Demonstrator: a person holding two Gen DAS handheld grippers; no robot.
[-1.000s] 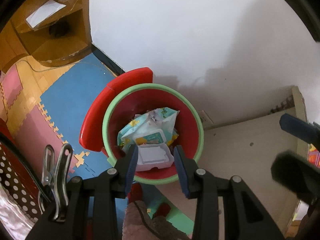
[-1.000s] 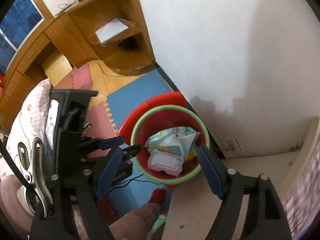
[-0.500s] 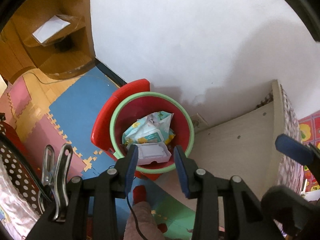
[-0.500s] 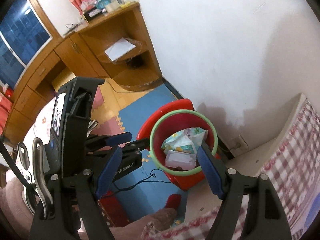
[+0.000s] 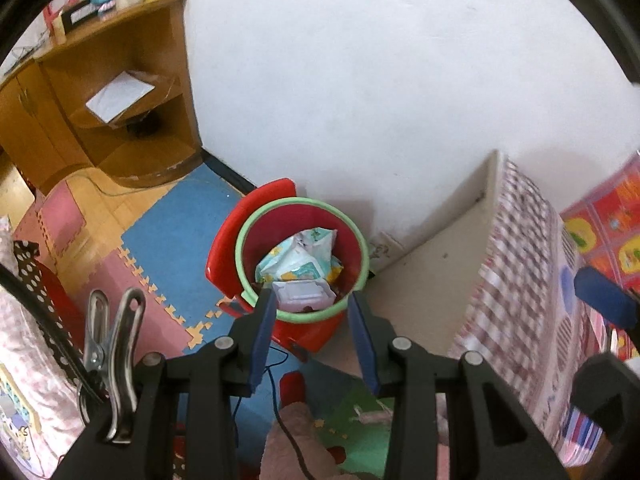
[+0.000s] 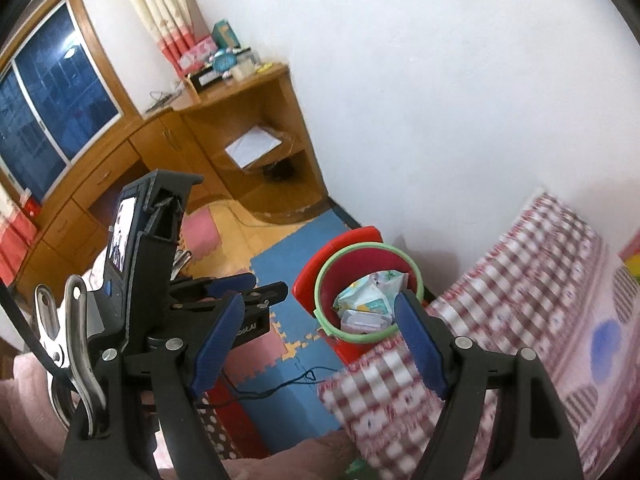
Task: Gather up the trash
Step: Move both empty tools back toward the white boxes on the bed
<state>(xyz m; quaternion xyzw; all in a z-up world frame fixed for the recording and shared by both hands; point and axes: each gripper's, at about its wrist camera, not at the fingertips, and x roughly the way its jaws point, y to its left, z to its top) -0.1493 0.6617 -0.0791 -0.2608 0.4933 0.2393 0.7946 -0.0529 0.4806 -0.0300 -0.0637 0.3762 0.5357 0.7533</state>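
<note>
Looking down past the left gripper (image 5: 312, 320), jaws parted a little with nothing between the blue pads (image 5: 260, 340). Sitting below on the floor, against the white wall (image 5: 380, 80): a red bin (image 5: 276, 236) with a green rim, standing on blue and pink foam mats (image 5: 168, 248). Lying inside the bin: a crumpled wet-wipes packet (image 5: 300, 260) with its white flip lid facing up. Hanging to the side, the right gripper (image 6: 320, 336), jaws spread wide and empty. Showing in the right view, the same bin (image 6: 360, 264) just beside a bed with a checked cover (image 6: 500, 300). Standing further back in the corner, a wooden shelf unit (image 6: 248, 128) holding white paper (image 6: 252, 146).
</note>
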